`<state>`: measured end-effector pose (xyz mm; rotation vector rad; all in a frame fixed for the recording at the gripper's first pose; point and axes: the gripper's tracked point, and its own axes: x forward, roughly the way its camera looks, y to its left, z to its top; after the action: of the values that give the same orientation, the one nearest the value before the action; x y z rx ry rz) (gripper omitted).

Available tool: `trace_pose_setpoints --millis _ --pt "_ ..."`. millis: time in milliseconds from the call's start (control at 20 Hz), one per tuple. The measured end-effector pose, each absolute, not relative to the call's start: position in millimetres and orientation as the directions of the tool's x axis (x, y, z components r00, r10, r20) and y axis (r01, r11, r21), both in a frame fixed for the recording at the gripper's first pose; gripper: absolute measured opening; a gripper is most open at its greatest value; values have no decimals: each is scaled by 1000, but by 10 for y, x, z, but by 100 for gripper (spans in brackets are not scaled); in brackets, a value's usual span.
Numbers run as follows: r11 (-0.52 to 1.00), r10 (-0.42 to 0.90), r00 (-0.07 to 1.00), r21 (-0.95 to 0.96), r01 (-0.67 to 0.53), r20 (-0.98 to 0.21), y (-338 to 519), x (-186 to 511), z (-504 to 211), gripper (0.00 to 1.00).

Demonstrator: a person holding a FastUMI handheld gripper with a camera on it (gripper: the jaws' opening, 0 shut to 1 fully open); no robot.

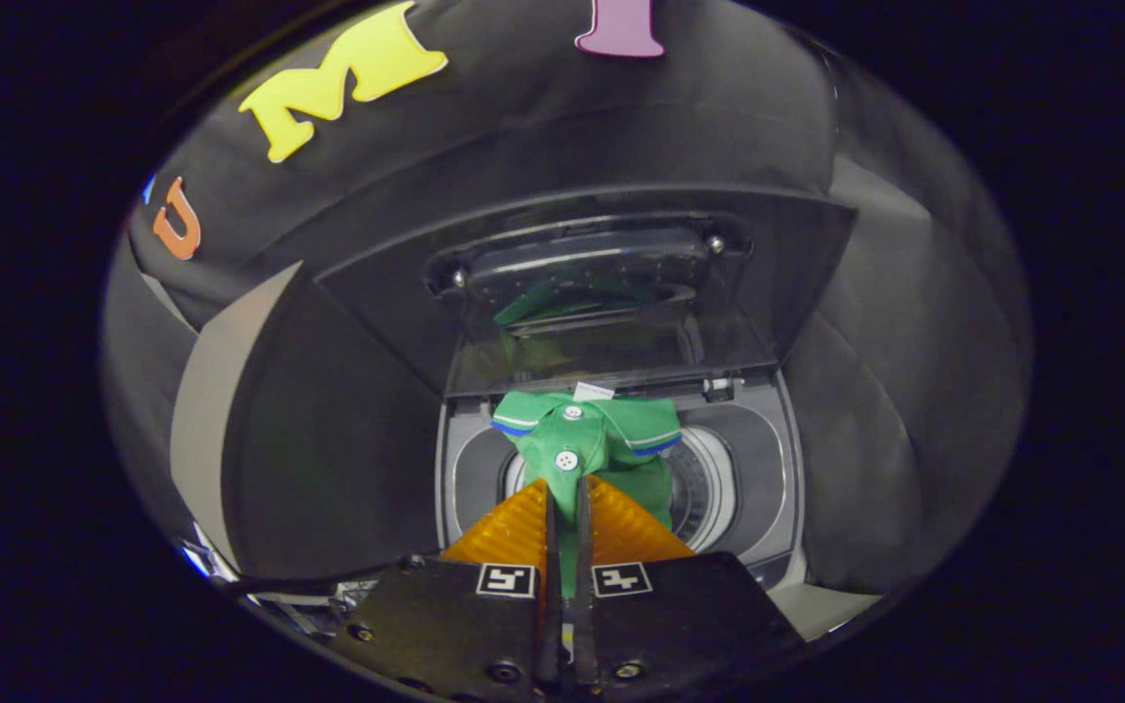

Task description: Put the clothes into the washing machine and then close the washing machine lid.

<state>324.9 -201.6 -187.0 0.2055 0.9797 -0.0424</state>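
And here we are, right over the washing machine (621,488), with the tongs (567,493) pressed together on a green shirt (587,439). Both fingers (514,527) pinch the cloth between them, a thin strip of green showing in the narrow slot where they meet. The shirt bunches up just ahead of the tips, collar spread wide, two white buttons (566,459) facing us, a small white tag at the neck.

Beyond the shirt stands the lid (602,293), raised and leaning back, glossy enough to throw a green reflection at us. Beneath the hanging cloth we catch the pale ring of the drum opening (714,488), just past the fingertips.

Now, how does this thing behave? Soft, light, floppy, we reckon: it folds and sags wherever it is not gripped, so nothing to break here. The hold sits near the button placket below the collar, a thick, layered spot that ought to resist slipping. The loose sleeves and hem are the worry: they may drape over the rim instead of dropping inside. We judge the shirt is not yet in the tub, and the lid awaits closing.
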Motion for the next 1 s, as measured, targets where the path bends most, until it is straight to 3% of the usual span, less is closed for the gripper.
trace_pose_setpoints --millis 550,1000 --pt "987 4 594 97 124 -805 -2105 3339 -2848 8" --pt "981 -62 529 48 190 -846 -2236 3366 -3483 8"
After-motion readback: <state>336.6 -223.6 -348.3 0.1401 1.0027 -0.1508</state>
